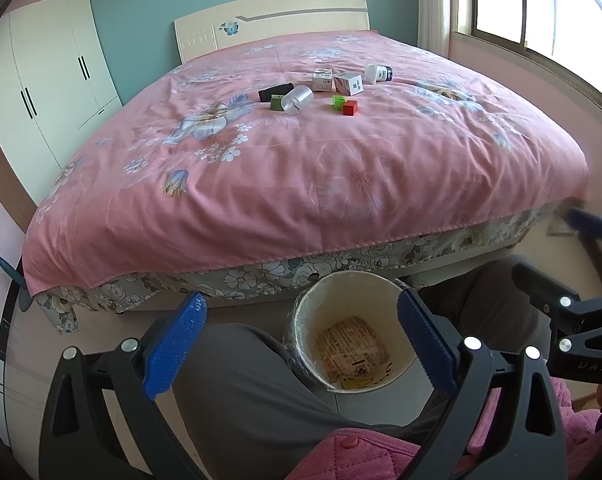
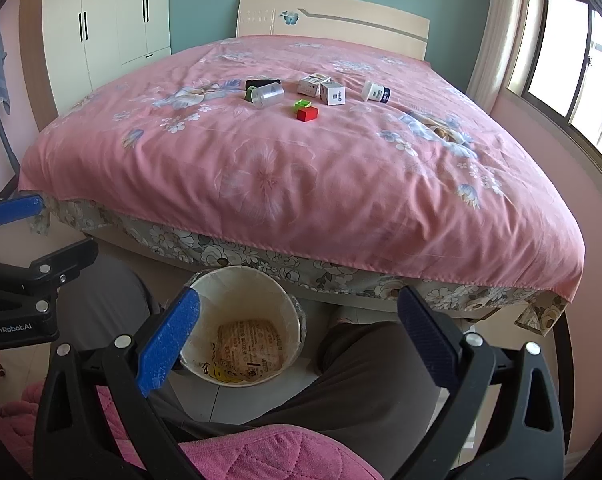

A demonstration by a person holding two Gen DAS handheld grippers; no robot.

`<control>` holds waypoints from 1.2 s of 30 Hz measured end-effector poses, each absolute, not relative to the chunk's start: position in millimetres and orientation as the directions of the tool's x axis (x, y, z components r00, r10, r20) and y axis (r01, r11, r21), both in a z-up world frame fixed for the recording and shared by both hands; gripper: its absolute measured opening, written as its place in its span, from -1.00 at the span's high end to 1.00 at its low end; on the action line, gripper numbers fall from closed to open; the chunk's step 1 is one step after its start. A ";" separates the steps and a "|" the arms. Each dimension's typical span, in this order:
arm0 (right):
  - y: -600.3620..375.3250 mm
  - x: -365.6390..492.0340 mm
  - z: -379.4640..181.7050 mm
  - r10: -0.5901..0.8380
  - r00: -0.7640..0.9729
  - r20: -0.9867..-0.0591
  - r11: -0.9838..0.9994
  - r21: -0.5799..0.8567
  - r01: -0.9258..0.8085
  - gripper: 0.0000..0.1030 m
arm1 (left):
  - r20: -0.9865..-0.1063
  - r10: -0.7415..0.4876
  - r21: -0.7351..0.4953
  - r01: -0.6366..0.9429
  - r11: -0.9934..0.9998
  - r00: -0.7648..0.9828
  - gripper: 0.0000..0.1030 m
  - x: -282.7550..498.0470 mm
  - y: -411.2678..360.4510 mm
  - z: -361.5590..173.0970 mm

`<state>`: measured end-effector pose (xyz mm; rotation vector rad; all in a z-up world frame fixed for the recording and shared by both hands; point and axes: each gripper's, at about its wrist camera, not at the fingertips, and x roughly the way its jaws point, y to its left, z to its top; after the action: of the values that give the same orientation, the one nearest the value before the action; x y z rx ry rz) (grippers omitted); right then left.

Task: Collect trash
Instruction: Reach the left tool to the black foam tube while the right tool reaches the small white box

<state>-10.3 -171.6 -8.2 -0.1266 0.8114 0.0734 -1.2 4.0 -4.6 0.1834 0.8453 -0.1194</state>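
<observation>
Both grippers hang low before the bed (image 1: 301, 168), each with its blue ribbed fingers spread wide and holding nothing: the left gripper (image 1: 301, 344) in its own view, the right gripper (image 2: 297, 340) in its own. Between the person's knees in grey trousers, just beside the foot of the bed, stands a round bin (image 1: 351, 336) with a pale inner wall and a thin plastic film around the outside; on its bottom lies a printed wrapper (image 1: 355, 354). Trash lies in a loose group on the bed, well apart from the bin, toward the headboard: a clear plastic cup (image 1: 297, 99) on its side, a black cloth-like thing (image 1: 276, 91) behind it, two white boxes (image 1: 339, 81), a white jar with a dark end (image 1: 378, 73), two green blocks and a red block (image 1: 350, 107). Only the right wrist view shows the left gripper's side with a printed label, at the left edge; only the left wrist view shows the right gripper at the right edge, partly blurred and cut off. One green block is half hidden behind the cup. Print on the boxes is too small to read. The pink bedcover has a flower pattern and many soft wrinkles; a white wardrobe (image 1: 49, 80) stands left of the bed, a window (image 2: 573, 60) on the right.
</observation>
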 end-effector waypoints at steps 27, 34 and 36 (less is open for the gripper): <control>-207.2 147.0 109.1 0.080 0.813 -0.577 0.987 -0.068 -0.145 -0.87 | -0.692 -0.099 0.040 0.174 0.984 0.715 -0.90 161.2 15.7 88.4; -218.1 227.0 119.3 0.133 0.781 -0.611 0.975 -0.059 -0.212 -0.87 | -0.727 -0.108 0.062 0.220 0.973 0.679 -0.90 246.3 14.2 93.7; -218.0 252.0 117.2 0.142 0.765 -0.628 0.970 -0.066 -0.234 -0.87 | -0.738 -0.112 0.075 0.246 0.966 0.666 -0.90 271.8 13.2 92.5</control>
<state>252.0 -218.0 117.2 -0.1437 0.6690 0.2048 271.8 13.2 92.5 0.1735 0.8185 -0.2031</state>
